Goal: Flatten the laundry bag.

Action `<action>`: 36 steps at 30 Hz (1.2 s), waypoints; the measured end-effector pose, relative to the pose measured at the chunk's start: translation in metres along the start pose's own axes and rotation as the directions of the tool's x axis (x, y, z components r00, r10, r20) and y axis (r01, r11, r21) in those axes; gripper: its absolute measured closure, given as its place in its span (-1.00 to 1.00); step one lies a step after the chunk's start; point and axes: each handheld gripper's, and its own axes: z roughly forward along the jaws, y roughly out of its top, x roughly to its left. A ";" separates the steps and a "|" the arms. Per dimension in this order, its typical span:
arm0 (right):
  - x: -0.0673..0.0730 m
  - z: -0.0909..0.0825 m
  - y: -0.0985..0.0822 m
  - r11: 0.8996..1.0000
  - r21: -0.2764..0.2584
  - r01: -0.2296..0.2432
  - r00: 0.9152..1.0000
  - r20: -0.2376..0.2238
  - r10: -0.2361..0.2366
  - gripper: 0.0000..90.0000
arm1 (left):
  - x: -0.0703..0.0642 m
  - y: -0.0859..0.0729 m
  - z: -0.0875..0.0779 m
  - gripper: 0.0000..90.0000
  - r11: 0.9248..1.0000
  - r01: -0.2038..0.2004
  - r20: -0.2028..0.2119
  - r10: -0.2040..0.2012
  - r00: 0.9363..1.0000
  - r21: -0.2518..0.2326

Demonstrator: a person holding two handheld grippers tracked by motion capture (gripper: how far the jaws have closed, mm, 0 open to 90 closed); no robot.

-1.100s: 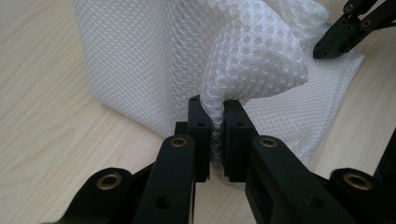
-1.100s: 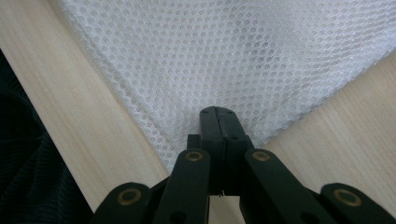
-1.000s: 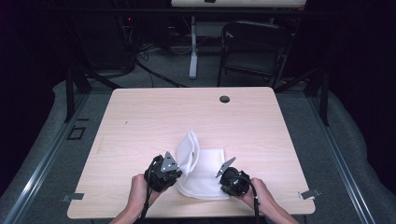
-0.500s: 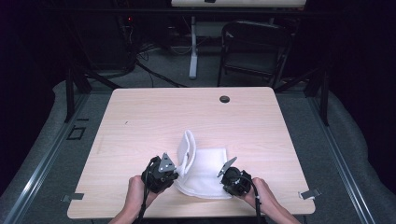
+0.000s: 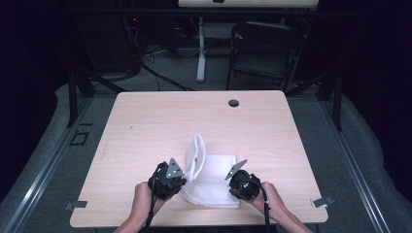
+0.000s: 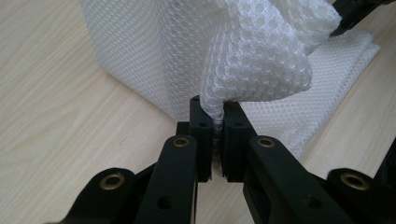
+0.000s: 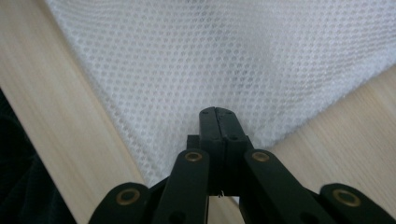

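— Now left gripper (image 6: 217, 135) fingers pinch a raised fold of the mesh cloth (image 5: 214, 177); hardly changed from a second ago.
— Right gripper (image 7: 218, 122) clamped shut at the cloth's near corner, cloth low on the surface (image 5: 145, 131). Fold underway.

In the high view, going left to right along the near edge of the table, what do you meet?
Left metal clip → left gripper → white mesh cloth → right gripper → right metal clip.
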 end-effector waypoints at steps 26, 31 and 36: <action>-0.005 0.007 0.001 0.999 0.037 0.006 1.000 0.030 -0.007 1.00 | 0.011 -0.011 0.002 0.86 0.996 0.041 0.031 -0.043 0.999 0.076; -0.010 0.005 -0.001 0.999 0.051 0.003 1.000 0.027 -0.004 1.00 | 0.010 -0.012 0.005 0.86 0.996 0.042 0.043 -0.045 0.998 0.084; -0.016 0.002 -0.006 0.998 0.054 -0.009 1.000 0.026 0.007 1.00 | 0.007 -0.012 0.009 0.87 0.995 0.040 0.065 -0.046 0.997 0.094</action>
